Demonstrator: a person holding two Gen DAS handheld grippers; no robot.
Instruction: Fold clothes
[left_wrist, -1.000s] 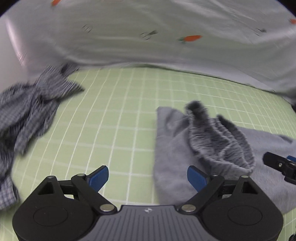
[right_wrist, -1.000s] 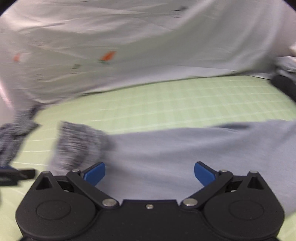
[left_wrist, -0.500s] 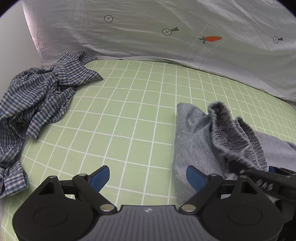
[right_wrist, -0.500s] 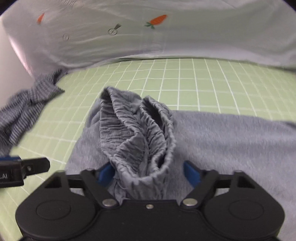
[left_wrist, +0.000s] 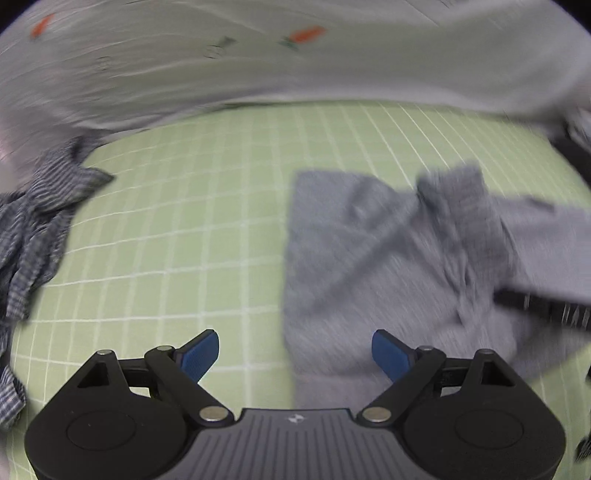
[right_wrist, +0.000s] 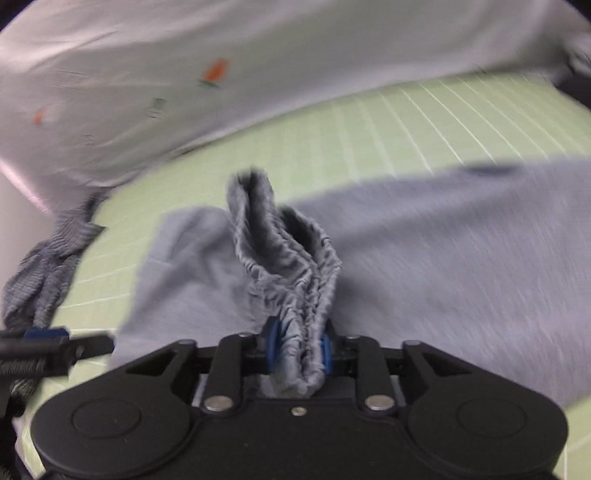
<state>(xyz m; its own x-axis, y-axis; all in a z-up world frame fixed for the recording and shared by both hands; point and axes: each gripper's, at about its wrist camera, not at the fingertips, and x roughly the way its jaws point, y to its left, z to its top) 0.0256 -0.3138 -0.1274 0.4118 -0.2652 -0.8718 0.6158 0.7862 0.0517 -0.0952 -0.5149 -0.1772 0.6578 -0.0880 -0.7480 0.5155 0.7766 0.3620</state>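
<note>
Right gripper (right_wrist: 298, 350): blue pads have just been closing and now pinch the bunched elastic waistband (right_wrist: 284, 254) of the grey trousers (right_wrist: 443, 251); gathered band fills the narrow gap between the pads and stands up from them in a ridge running away from the camera. Left gripper (left_wrist: 295, 354): jaws wide, nothing between the pads; its right pad (left_wrist: 388, 352) hangs over the near left edge of the grey cloth, its left pad (left_wrist: 201, 350) over bare green checked sheet (left_wrist: 184, 221). From the left wrist view the trousers (left_wrist: 369, 258) lie ahead and to the right of the fingers, with a straight left edge running away from the camera and the waistband bunch (left_wrist: 454, 199) further right; much of this view is motion-blurred, so the fold lines are hard to read. From the right wrist view the long body of the garment stretches off to the right across the sheet, so its long axis runs roughly crosswise to the gripper's pointing line, waist end at the fingers. The left tool shows at the left margin of that view (right_wrist: 55, 343), beside the cloth's left corner; the right tool's dark bar crosses the right side of the left view (left_wrist: 539, 302). Judgement: the free left hand is the nearer one to the flat left portion of the waist, and a matching pinch there looks like what the coming move needs before any lift or spread. Checked blue shirt (left_wrist: 33, 229) lies crumpled well apart at far left; white carrot-print sheet (left_wrist: 295, 55) behind.
</note>
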